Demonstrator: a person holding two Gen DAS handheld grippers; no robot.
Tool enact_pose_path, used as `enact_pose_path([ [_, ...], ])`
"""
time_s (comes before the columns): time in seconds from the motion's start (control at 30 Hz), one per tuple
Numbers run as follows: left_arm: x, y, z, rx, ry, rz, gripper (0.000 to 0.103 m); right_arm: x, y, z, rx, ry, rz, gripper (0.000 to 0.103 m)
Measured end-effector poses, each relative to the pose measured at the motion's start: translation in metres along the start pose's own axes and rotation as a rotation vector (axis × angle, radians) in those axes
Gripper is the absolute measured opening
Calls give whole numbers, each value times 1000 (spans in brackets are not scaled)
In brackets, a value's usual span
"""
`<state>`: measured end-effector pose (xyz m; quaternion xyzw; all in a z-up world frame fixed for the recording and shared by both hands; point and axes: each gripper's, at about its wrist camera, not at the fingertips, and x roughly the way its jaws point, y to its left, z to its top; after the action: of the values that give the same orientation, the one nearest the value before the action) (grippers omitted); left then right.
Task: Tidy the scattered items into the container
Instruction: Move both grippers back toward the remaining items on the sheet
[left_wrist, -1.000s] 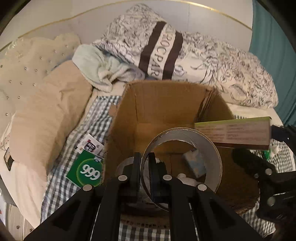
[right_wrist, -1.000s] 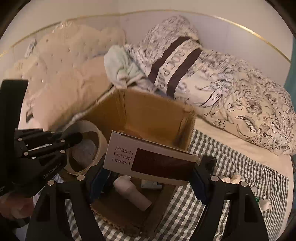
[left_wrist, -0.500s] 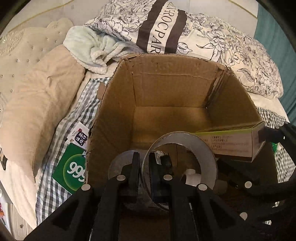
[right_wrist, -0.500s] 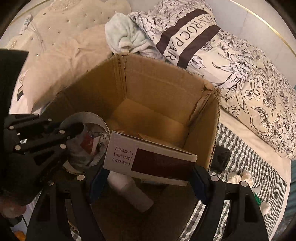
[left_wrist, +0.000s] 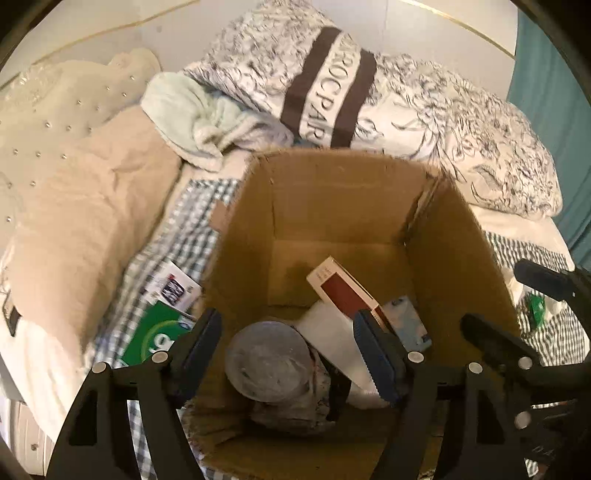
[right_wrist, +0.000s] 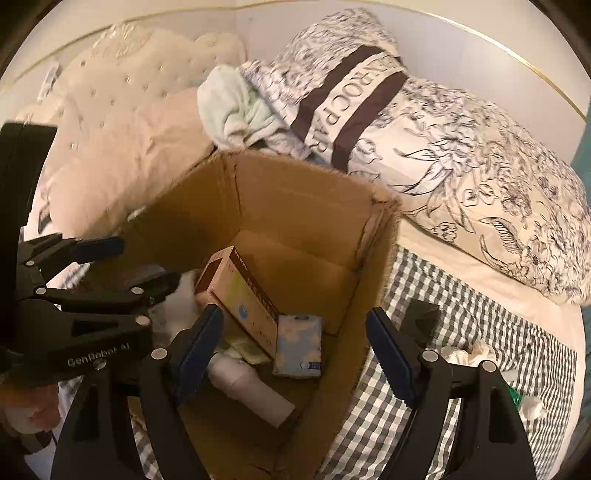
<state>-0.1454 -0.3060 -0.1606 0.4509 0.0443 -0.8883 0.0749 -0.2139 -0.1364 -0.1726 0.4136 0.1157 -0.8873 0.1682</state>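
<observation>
At the far left, on the checked bedspread (left_wrist: 177, 236), a green packet (left_wrist: 155, 339) and a small white card (left_wrist: 171, 288) lay just beside the cardboard box (left_wrist: 332, 206). Your left gripper (left_wrist: 288, 347) hung over the box with its jaws spread wide and nothing between them. Below it, inside the box, the tape roll (left_wrist: 267, 360) rested on crumpled wrapping, next to a white bottle (right_wrist: 255, 391), a red and white carton (right_wrist: 240, 295) leaning tilted, and a pale blue tissue pack (right_wrist: 299, 347). Your right gripper (right_wrist: 295, 347) was likewise released and empty above the box's right side. Farther right, crumpled white tissues (right_wrist: 469, 356) and a small dark object (right_wrist: 423, 317) remained on the bedspread, well apart from the box.
</observation>
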Motion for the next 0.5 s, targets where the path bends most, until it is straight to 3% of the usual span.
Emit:
enact_pose_path([
  [0.2, -24, 3, 2, -31, -46, -5, 94, -23, -2, -2, 23, -44, 9, 81],
  [0.33, -40, 5, -2, -58, -77, -8, 103, -39, -2, -6, 28, -73, 12, 88],
  [0.5, -66, 9, -8, -106, -155, -42, 103, -60, -11, -12, 67, -106, 27, 92],
])
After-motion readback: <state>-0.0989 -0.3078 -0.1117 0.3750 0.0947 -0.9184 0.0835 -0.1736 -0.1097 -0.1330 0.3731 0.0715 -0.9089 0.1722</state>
